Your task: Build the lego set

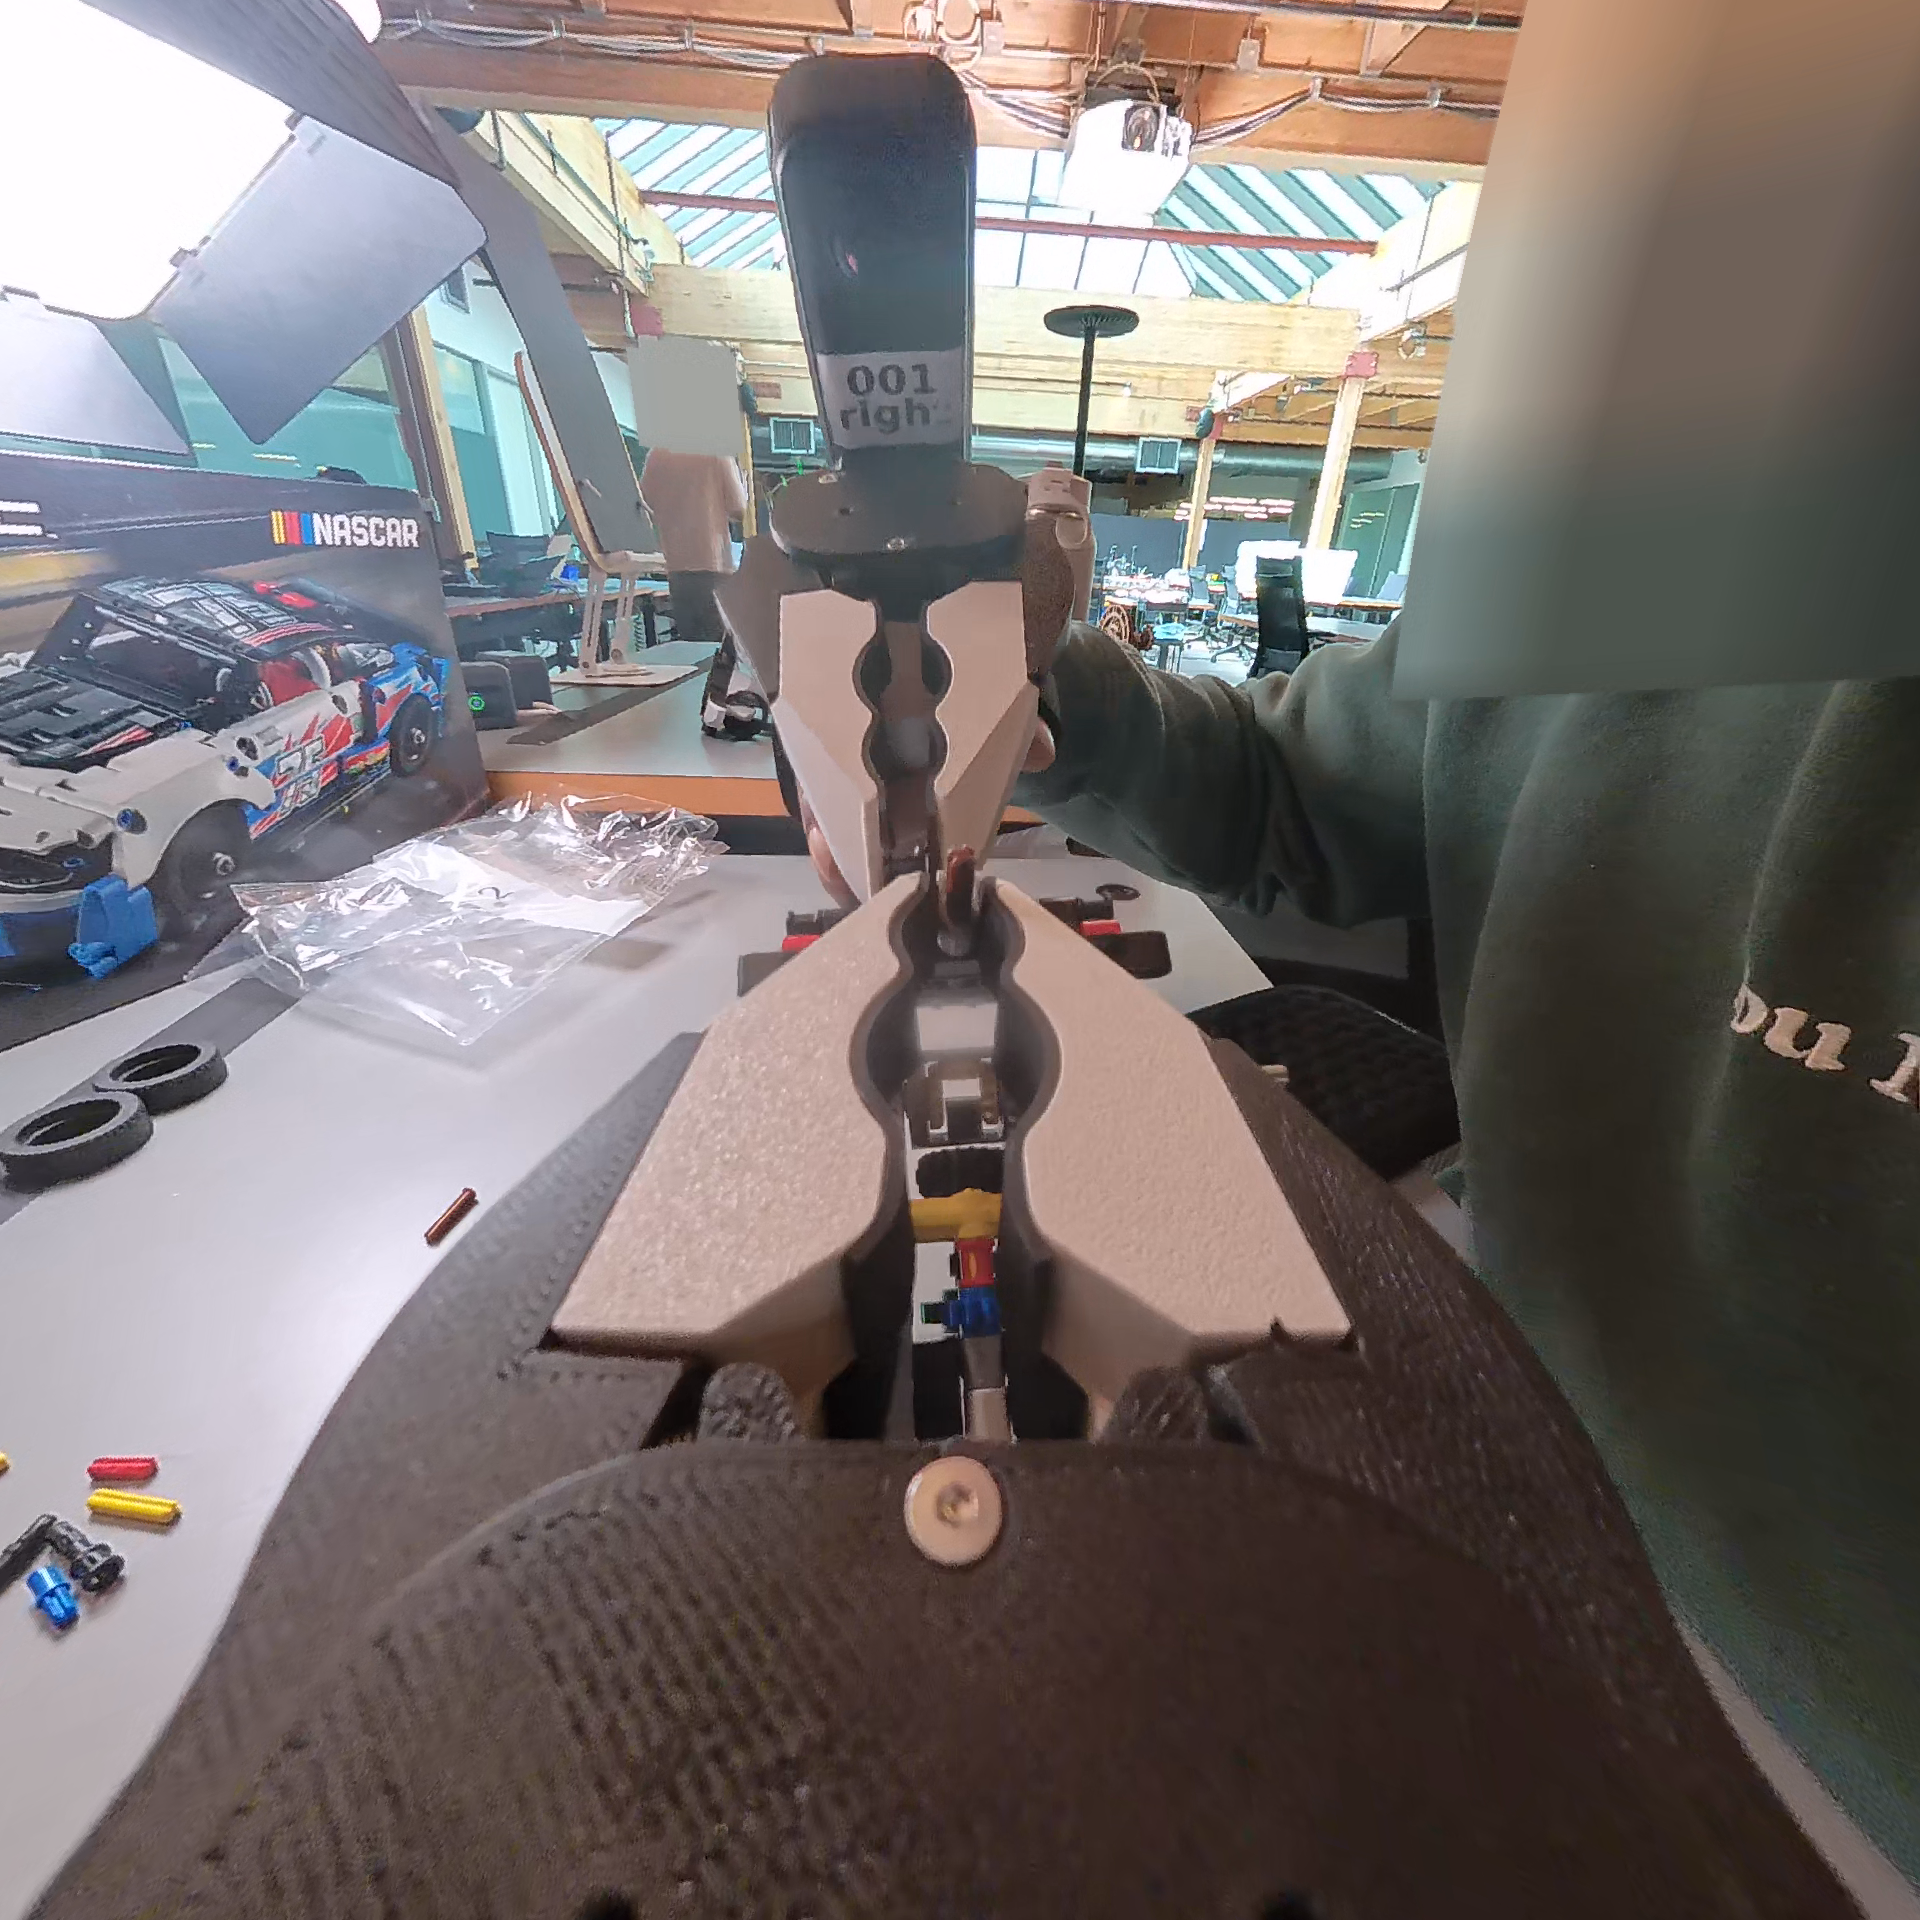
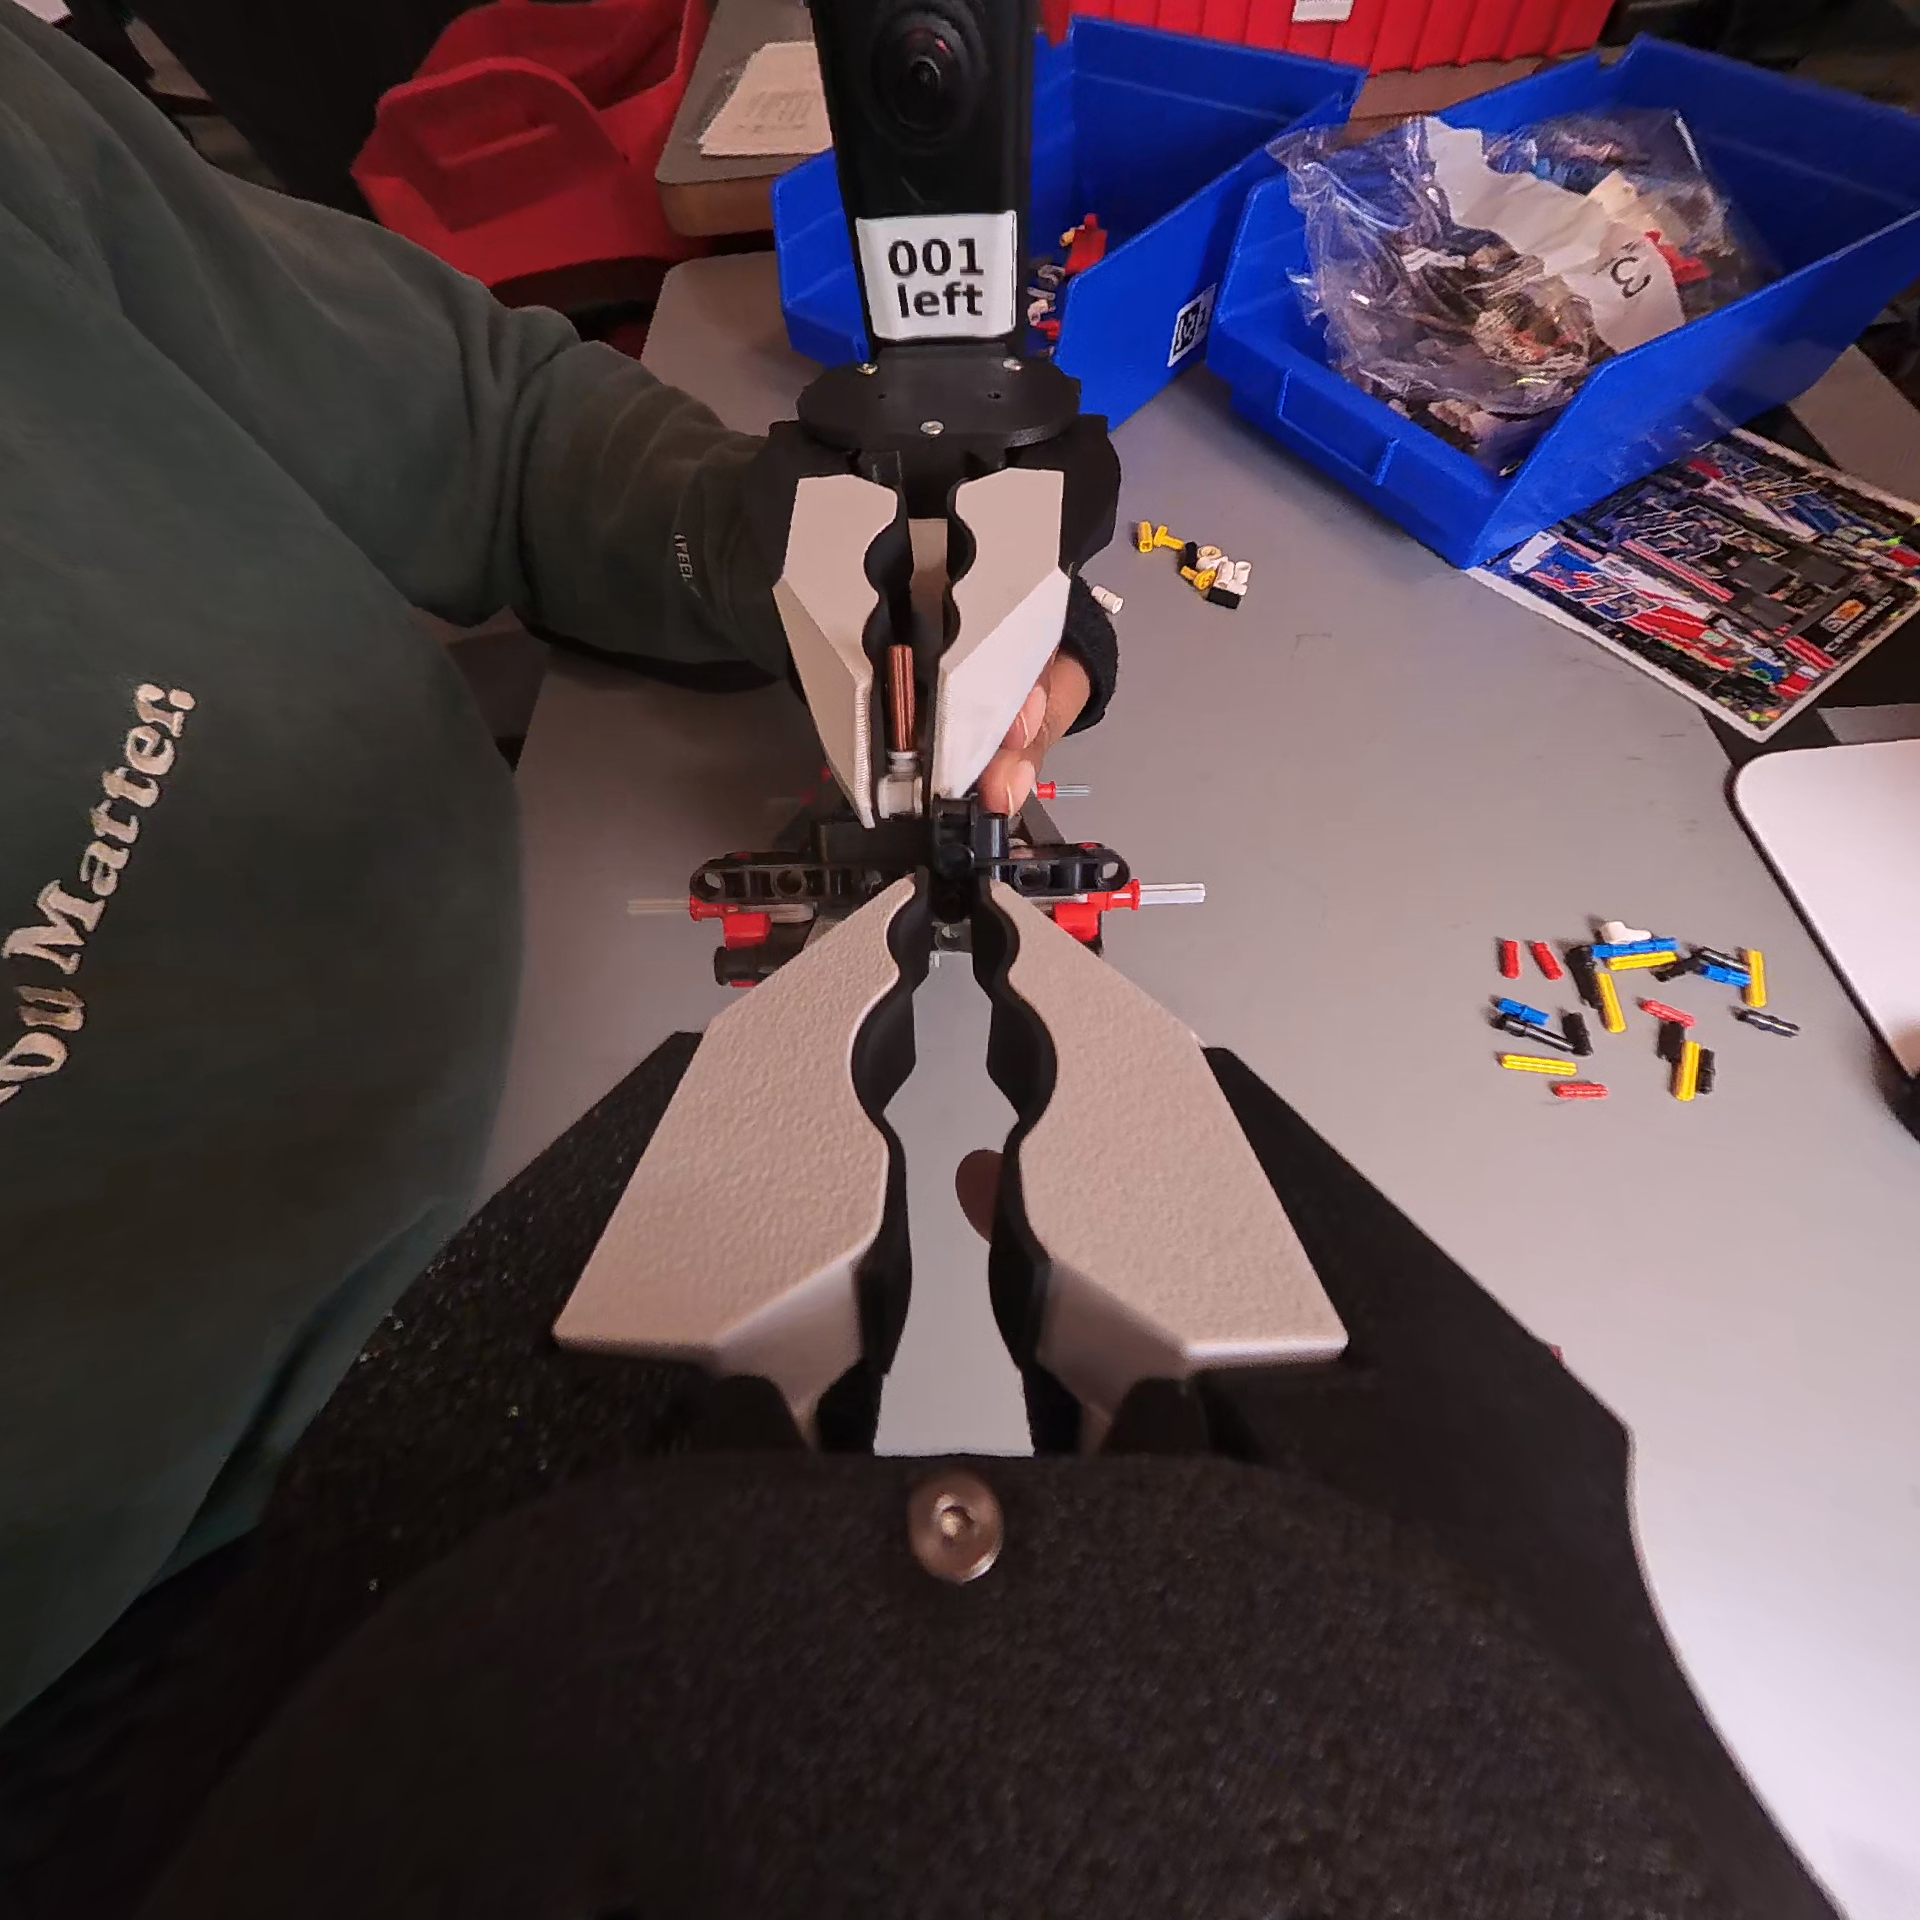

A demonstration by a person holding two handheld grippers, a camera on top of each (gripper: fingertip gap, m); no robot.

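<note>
The lego assembly (image 2: 790, 883), a black frame with red pins and grey axles, lies on the grey table under both grippers' tips. It also shows in the left wrist view (image 1: 1101, 930) and through the gap between my left fingers. My left gripper (image 1: 951, 902) is shut. A brown axle (image 2: 901, 696) with a grey connector at its lower end stands between its fingertips, and it also shows in the left wrist view (image 1: 958, 868). My right gripper (image 2: 948, 896) faces it tip to tip, with its jaws nearly together on a black connector of the assembly.
Two blue bins (image 2: 1351, 436) stand at the back, one with a bag of parts (image 2: 1507, 239). An instruction booklet (image 2: 1714, 582) and loose pins (image 2: 1631, 997) lie to the right. The set's box (image 1: 208, 675), an empty bag (image 1: 468, 914), two tyres (image 1: 114, 1101) and a spare brown axle (image 1: 450, 1216) lie to the left. Only a small space, under 4 cm, lies between the two pairs of fingers.
</note>
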